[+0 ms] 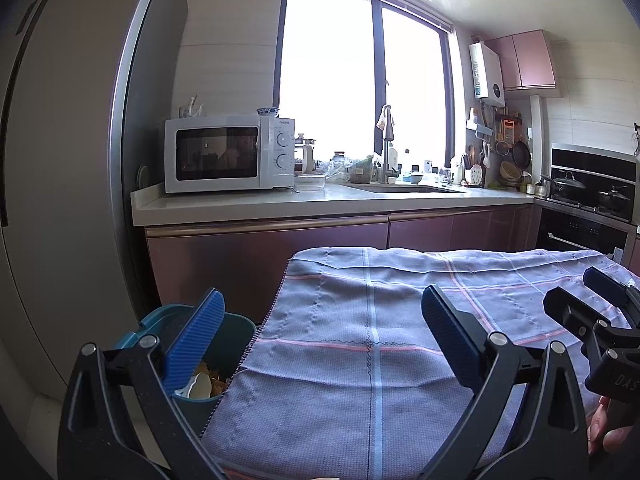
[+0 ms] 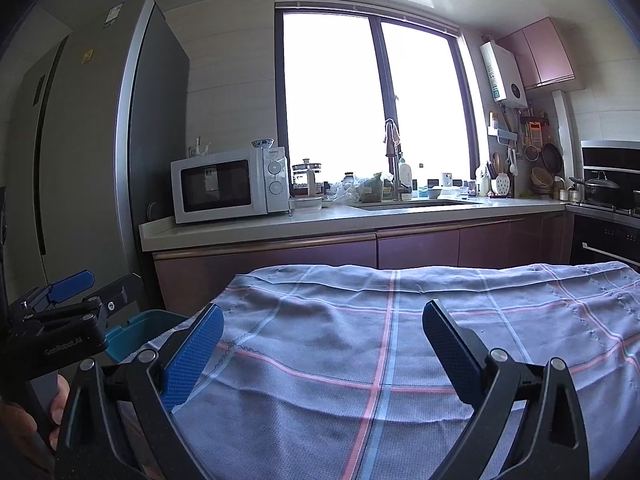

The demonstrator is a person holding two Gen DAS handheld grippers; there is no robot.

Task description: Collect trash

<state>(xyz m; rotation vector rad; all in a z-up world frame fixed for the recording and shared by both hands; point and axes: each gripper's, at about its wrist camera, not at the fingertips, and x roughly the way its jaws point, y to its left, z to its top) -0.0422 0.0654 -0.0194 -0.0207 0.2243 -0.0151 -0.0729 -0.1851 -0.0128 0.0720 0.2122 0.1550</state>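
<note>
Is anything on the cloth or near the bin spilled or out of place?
Nothing stands out. The checked cloth is only wrinkled, with no trash showing on it. The teal bin stands beside it with scraps inside. Both grippers are open and hold nothing.

A white microwave [image 1: 230, 154] with two round dials stands on the pale stone counter [image 1: 280, 204], a small blue-and-white bowl [image 1: 267, 111] on its top. Right of it, a steel tap [image 1: 387, 148] rises over the sink [image 1: 404, 189] before a bright window [image 1: 360, 80]. A tall grey refrigerator [image 2: 100, 140] fills the left. A black lidded pan [image 2: 598, 188] sits on the stove.
</note>
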